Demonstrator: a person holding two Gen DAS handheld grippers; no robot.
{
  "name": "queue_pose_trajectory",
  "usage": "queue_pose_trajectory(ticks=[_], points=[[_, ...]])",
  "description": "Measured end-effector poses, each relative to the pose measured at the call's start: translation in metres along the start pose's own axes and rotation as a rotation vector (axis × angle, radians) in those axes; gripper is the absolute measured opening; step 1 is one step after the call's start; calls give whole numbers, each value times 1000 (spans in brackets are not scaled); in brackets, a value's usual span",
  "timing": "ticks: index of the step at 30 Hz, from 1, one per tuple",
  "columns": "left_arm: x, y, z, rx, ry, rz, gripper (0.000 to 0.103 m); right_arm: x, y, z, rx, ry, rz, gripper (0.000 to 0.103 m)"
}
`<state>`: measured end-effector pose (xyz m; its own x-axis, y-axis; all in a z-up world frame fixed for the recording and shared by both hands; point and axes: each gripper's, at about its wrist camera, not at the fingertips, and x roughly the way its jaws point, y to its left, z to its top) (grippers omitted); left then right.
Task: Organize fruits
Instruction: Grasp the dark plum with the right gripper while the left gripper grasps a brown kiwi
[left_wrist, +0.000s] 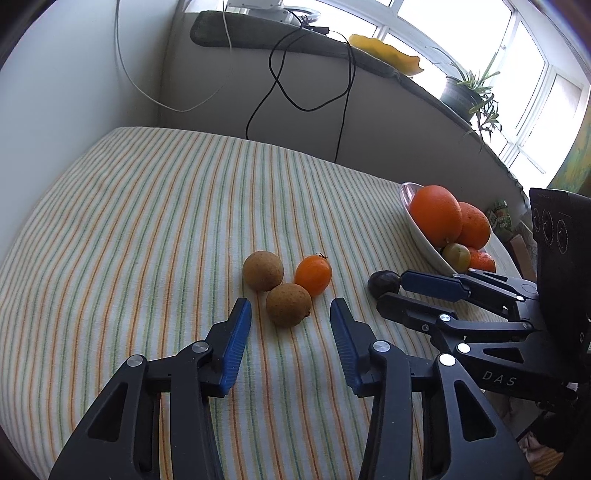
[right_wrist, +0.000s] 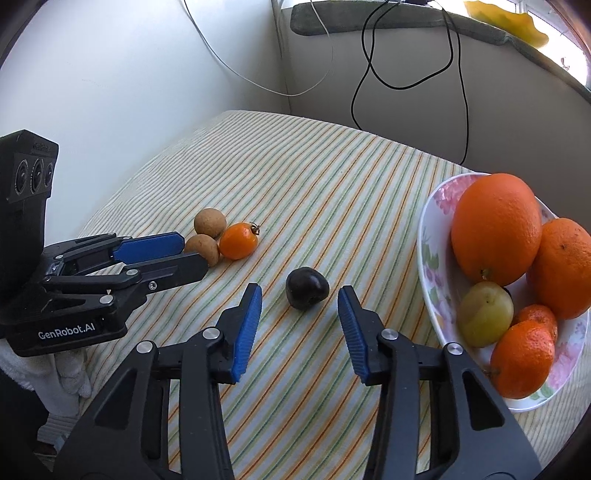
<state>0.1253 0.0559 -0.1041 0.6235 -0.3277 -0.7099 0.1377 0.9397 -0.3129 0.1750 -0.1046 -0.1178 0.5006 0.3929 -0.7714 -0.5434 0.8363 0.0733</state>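
Striped cloth (left_wrist: 147, 221) covers the table. Left gripper (left_wrist: 291, 314) jaws stand apart around a brown fruit (left_wrist: 289, 305); right gripper (right_wrist: 300, 301) jaws apart around a dark fruit (right_wrist: 307, 293), left of the bowl (right_wrist: 430, 236).

left tool (left_wrist: 290, 308) agape, right tool (right_wrist: 300, 299) agape

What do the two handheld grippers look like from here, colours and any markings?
Both are matte black plastic linkages with silver pivot screws and ribbed blue finger pads. The left gripper carries a black camera block with three round lenses and white "GenRobot.AI" lettering. The right gripper shows white "DAS" lettering and the same three-lens block. No cables or sleeves visible.
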Motion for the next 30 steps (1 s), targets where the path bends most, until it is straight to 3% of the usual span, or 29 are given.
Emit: queue_pose_trajectory(ticks=[6,16,19,30], points=[[4,0,1,3,10,12,39,5,-1,2,-9,9,-10,45],[8,-1,1,17,16,20,25,13,-5,1,6,21,-3,33],[8,-2,1,22,14,23,25,15,-6,3,0,24,-10,27],[-2,-6,0,30,-11,23,25,2,-4,3,7,-11,4,26]])
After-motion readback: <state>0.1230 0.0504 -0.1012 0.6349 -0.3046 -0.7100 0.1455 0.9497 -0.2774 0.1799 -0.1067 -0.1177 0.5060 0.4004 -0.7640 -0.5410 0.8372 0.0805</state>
